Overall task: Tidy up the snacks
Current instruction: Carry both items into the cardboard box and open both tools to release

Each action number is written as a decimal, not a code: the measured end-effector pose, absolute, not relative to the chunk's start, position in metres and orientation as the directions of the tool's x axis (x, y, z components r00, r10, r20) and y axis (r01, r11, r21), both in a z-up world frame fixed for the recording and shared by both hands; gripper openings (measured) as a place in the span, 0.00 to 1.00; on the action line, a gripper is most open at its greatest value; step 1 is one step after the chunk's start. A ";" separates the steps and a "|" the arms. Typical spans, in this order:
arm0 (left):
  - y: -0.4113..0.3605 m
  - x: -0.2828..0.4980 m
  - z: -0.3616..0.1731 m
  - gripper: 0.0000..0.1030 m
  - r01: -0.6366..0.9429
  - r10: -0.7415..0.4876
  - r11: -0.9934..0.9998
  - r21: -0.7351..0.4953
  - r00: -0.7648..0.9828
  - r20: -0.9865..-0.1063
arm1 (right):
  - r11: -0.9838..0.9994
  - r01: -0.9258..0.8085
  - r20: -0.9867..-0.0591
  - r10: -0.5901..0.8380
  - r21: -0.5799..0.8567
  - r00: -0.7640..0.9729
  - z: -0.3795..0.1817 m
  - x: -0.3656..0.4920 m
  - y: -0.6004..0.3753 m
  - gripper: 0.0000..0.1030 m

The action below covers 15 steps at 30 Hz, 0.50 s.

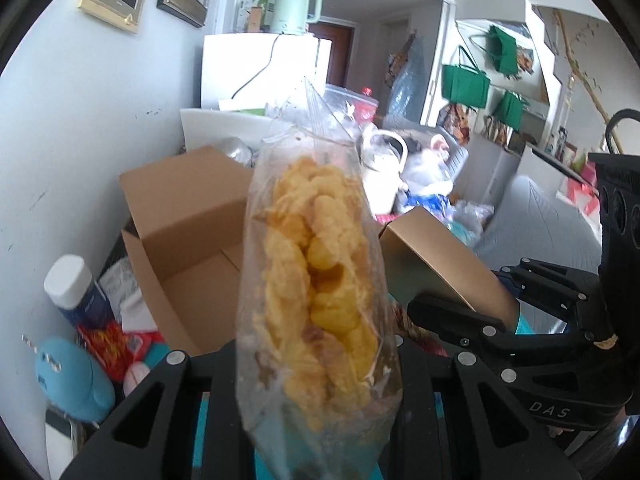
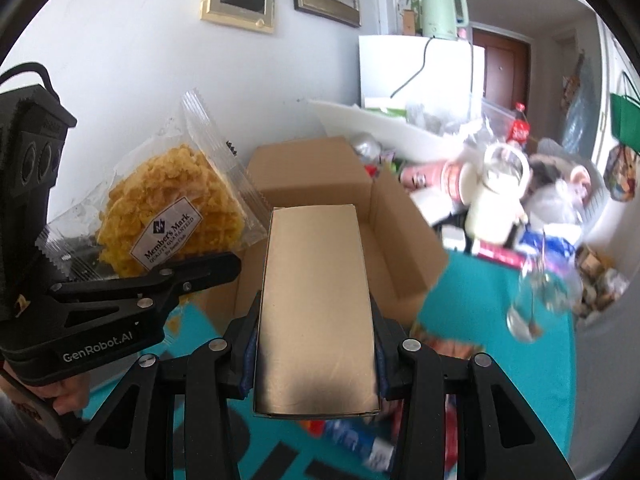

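In the left wrist view the clear snack bag [image 1: 316, 280] stands so close that it hides the middle of the open cardboard box [image 1: 188, 248] and part of the gold box [image 1: 436, 264], and its own lower end runs off the bottom edge. In the right wrist view the gold box covers the cardboard box's floor, and the packets on the teal surface [image 2: 472, 312] beneath are blurred beyond reading. The clutter at right is smeared too.
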<state>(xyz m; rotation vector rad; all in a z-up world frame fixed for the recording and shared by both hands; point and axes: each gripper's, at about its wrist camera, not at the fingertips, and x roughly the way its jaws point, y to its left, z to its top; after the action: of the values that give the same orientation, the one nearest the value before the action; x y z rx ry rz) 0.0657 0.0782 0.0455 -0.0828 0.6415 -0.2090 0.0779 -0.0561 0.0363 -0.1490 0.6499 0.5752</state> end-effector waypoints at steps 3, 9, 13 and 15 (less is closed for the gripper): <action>0.082 0.082 0.052 0.24 0.153 -0.194 0.981 -0.120 0.799 -0.569 | 0.836 -0.548 -0.593 0.463 0.044 0.659 0.046 0.097 -0.050 0.42; 0.089 0.114 0.050 0.24 0.118 -0.171 0.985 -0.129 0.806 -0.567 | 0.835 -0.547 -0.571 0.475 0.053 0.670 0.053 0.131 -0.037 0.42; 0.092 0.135 0.043 0.24 0.065 -0.124 0.990 -0.122 0.805 -0.580 | 0.850 -0.524 -0.572 0.456 0.053 0.682 0.048 0.154 -0.031 0.42; 0.094 0.146 0.038 0.24 0.043 -0.104 0.992 -0.116 0.800 -0.591 | 0.857 -0.513 -0.577 0.443 0.049 0.686 0.045 0.164 -0.028 0.42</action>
<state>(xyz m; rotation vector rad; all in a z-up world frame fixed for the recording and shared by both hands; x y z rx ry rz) 0.1458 0.0941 0.0379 -0.0989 0.6386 -0.0785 0.1636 -0.0283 0.0446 -0.1200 0.6134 0.5367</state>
